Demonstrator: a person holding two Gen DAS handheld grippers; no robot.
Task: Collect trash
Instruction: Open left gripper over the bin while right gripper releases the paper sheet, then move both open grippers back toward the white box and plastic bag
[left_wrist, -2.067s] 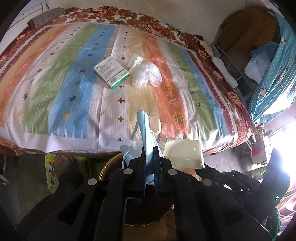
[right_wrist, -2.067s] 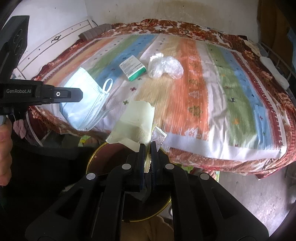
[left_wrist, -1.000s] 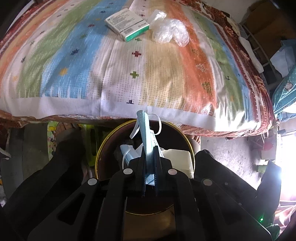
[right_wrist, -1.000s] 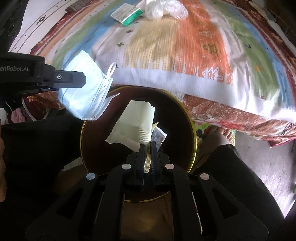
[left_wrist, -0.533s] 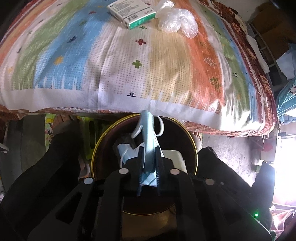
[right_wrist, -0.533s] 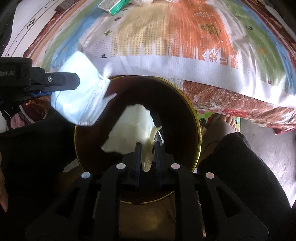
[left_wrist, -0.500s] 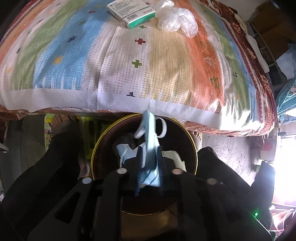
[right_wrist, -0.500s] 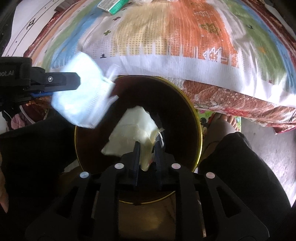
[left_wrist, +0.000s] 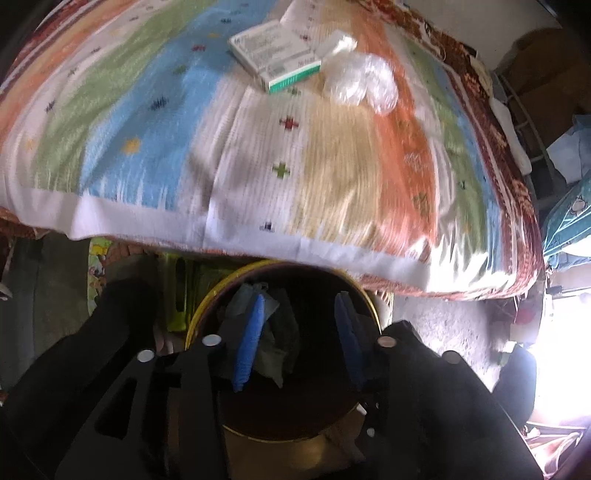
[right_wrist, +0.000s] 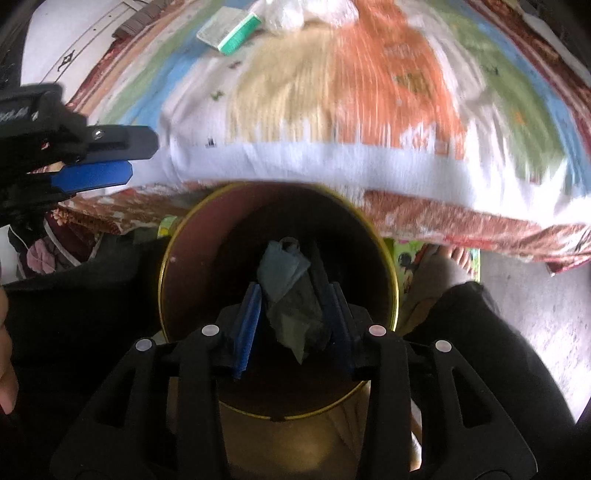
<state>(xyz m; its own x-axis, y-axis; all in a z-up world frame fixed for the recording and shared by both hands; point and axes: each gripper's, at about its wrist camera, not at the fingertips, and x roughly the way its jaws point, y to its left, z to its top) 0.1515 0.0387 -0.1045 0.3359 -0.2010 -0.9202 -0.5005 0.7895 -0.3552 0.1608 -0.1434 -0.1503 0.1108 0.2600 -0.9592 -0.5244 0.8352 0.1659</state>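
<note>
A round bin with a gold rim (left_wrist: 284, 264) (right_wrist: 389, 273) stands on the floor against the bed's front edge. Dropped trash, a face mask and paper (right_wrist: 291, 295) (left_wrist: 273, 343), lies dark inside it. My left gripper (left_wrist: 301, 332) is open and empty over the bin. My right gripper (right_wrist: 293, 317) is open and empty over the bin too. The left gripper's fingers (right_wrist: 110, 147) show at the left of the right wrist view. A white and green box (left_wrist: 275, 61) (right_wrist: 231, 31) and a crumpled clear plastic bag (left_wrist: 360, 83) (right_wrist: 303, 11) lie on the striped bedspread (left_wrist: 229, 147).
The person's dark-trousered legs (right_wrist: 480, 332) and a bare foot (right_wrist: 448, 264) flank the bin. A rack with clothes (left_wrist: 546, 122) stands right of the bed. Grey floor (right_wrist: 535, 295) lies at the right.
Both grippers have opened and let go; the face mask and the yellowish paper have dropped into the bin. Both cameras have tilted up slightly toward the bed.
</note>
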